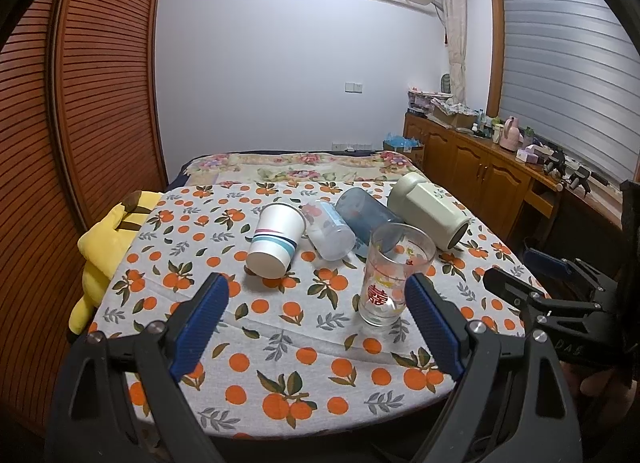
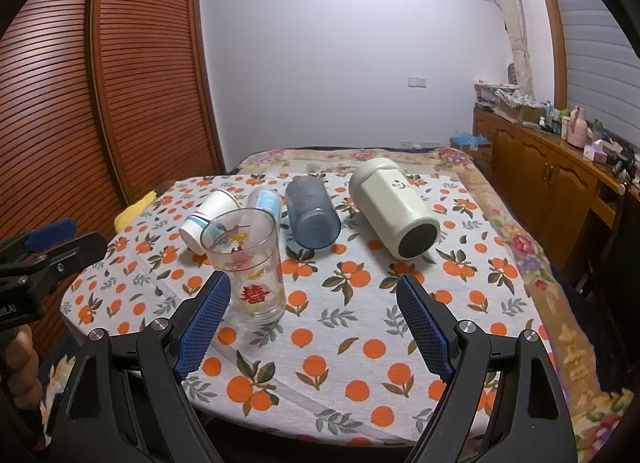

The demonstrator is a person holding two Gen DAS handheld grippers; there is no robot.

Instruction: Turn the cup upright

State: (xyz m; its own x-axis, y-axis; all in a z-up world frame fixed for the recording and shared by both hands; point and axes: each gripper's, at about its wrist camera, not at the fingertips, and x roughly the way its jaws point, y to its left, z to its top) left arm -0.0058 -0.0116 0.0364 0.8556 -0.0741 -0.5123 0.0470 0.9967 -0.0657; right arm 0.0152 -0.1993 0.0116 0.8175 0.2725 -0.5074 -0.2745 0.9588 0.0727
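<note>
A clear drinking glass with red, yellow and pink printed motifs [image 1: 394, 275] [image 2: 247, 263] stands upright, mouth up, on the bench covered by a white cloth printed with oranges and leaves [image 1: 280, 343] [image 2: 360, 323]. In the left wrist view it sits right of centre, just beside the inner face of the right-hand blue pad; in the right wrist view it sits left of centre, just beside the left-hand blue pad.

Behind it, across the middle of both frames, four cups lie on their sides in a row: a white paper cup with pink and blue stripes [image 1: 274, 239] [image 2: 208, 213], a frosted translucent plastic cup with pale blue print [image 1: 330, 231] [image 2: 266, 201], a smoky blue translucent tumbler [image 1: 366, 211] [image 2: 312, 215], and a large cream faceted mug with a dark base [image 1: 430, 213] [image 2: 394, 207]. The paper cup and frosted cup touch; the blue tumbler lies just beside them.

The left gripper [image 1: 318, 315] has its jaws wide apart, holding nothing. The right gripper [image 2: 314, 319] likewise has its jaws spread open and empty; it also shows at the right edge of the left wrist view [image 1: 532, 283].

A yellow plush toy [image 1: 108, 243] hangs off the cloth's left edge. A floral bedspread [image 1: 304, 167] lies beyond, a slatted wooden wardrobe [image 1: 80, 83] fills the left of the frame, and a wooden sideboard [image 1: 480, 167] is at the right.
</note>
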